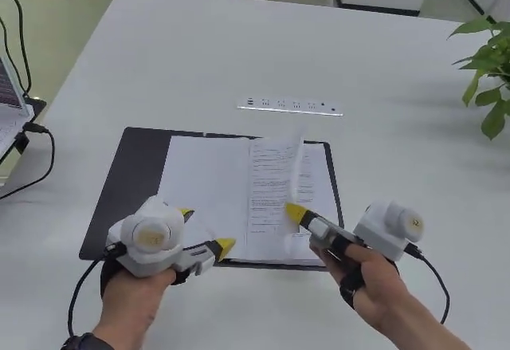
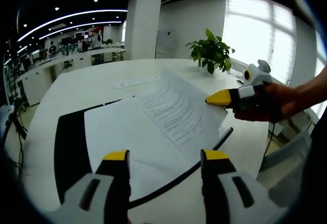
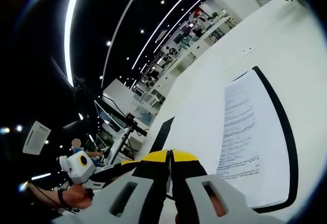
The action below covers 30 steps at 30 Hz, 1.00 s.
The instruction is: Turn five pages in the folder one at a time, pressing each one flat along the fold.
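White table [image 1: 239,47]; open folder [image 1: 127,182] lies flat at lower centre of the head view, with a power strip [image 1: 291,106] beyond it, a plant [image 1: 486,71] at the right edge and a laptop [image 1: 6,103] at the left edge. Right gripper [image 1: 296,214], jaws clenched on the edge of a raised page [image 1: 291,167]; left gripper [image 1: 205,230], jaws released, at the folder's near left corner. Room in the left gripper view: open office, white column [image 2: 142,25], ceiling light strips, bright windows [image 2: 255,30] upper right.

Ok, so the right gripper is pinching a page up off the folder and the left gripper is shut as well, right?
Not quite. The left gripper is open: the left gripper view shows its jaws well apart above the near edge of the folder. The right gripper is indeed shut on a lifted page.
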Available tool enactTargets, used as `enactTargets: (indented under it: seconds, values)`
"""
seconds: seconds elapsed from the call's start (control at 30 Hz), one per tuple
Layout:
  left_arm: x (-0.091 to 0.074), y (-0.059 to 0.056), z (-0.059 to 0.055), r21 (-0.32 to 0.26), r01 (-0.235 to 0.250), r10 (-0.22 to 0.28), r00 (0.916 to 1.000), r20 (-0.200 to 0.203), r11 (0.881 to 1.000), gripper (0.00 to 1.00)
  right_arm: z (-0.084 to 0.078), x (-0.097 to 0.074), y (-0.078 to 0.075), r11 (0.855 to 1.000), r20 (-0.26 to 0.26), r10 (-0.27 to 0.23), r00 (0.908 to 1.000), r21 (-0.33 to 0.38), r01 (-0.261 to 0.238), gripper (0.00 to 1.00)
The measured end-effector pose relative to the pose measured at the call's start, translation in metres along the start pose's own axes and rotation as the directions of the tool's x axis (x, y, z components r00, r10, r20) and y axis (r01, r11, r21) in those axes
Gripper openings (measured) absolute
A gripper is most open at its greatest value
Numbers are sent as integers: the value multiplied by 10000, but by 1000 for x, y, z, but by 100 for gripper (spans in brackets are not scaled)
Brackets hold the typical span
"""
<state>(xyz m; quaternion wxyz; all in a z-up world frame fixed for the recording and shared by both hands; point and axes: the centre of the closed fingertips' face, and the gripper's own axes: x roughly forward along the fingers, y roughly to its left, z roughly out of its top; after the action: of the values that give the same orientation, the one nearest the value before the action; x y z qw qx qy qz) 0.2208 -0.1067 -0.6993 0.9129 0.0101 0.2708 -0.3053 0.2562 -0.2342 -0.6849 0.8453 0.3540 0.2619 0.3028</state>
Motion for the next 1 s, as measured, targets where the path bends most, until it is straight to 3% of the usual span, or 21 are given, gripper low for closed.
enactTargets:
  seconds: [0.57,0.77,1.0]
  values:
    - [-41,40,-3,-277,-640,647,9976,262,9976,60,-17,39,33,9992,-470,301,9984,-249,-313,0]
    - [-51,48,-5,-413,-760,776,9962,383,9963,60,-30,55,45,9987,-732,428,9964,-253,-448,0]
    - [-60,46,-12,-165,-562,567,9979,309,9983,62,-47,71,57,9979,-1118,550,9922,-270,-584,0]
